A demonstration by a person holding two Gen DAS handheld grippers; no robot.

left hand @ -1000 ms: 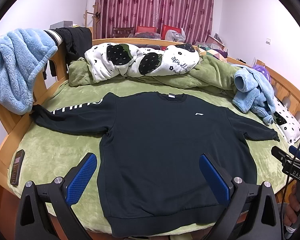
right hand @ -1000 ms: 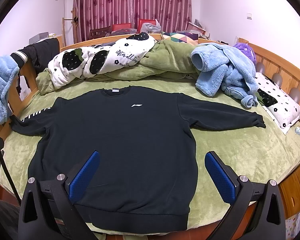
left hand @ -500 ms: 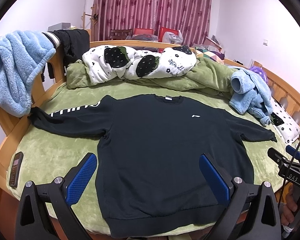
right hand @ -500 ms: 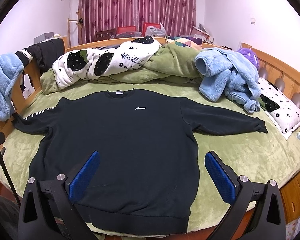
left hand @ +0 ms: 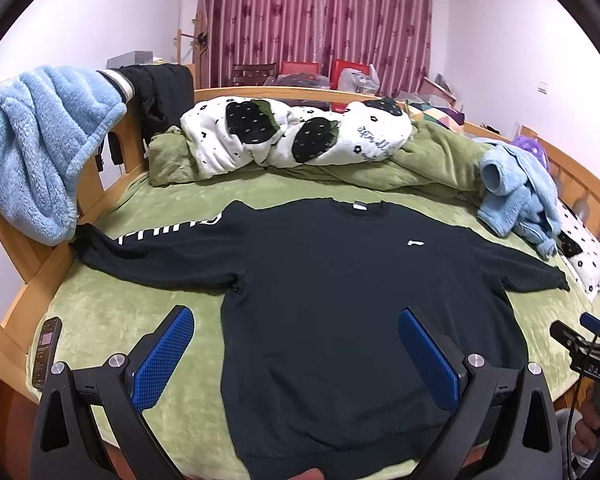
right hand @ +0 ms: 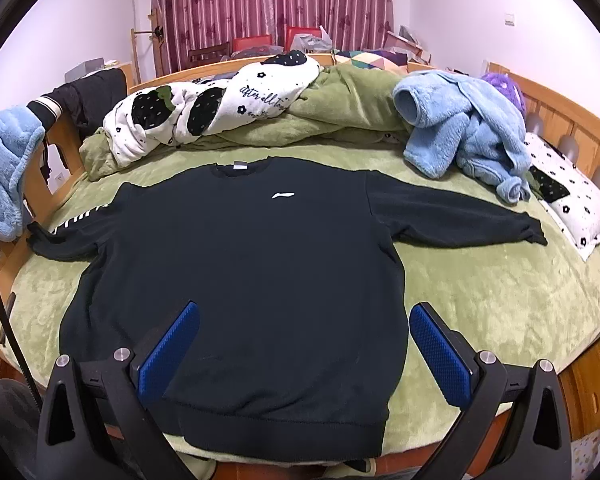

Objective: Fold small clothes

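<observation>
I have the black sweatshirt point(right hand: 252, 280) lying flat and face up on the green bed cover point(right hand: 480, 300), collar away from me, hem at the near edge of the bed, both sleeves spread out to the sides. Nothing is folded yet, so I judge the step in hand to be the first grasp for a sleeve fold. My left claw point(left hand: 296, 352) hangs above the near part of the garment with its blue pads spread wide and nothing between them; my right claw point(right hand: 304, 350) is likewise spread and empty above the hem region. To do this well, I would take each sleeve near its cuff: the left sleeve point(left hand: 160, 256) with its white lettering runs toward the wooden bed frame, and the right sleeve point(right hand: 460, 216) ends near the blue fleece pile point(right hand: 468, 128). I would pinch only the sleeve's own cloth, not the plush cover beneath, then carry it across the chest and lay it smooth. The remote point(left hand: 46, 350) near the left edge should stay out of my path.
</observation>
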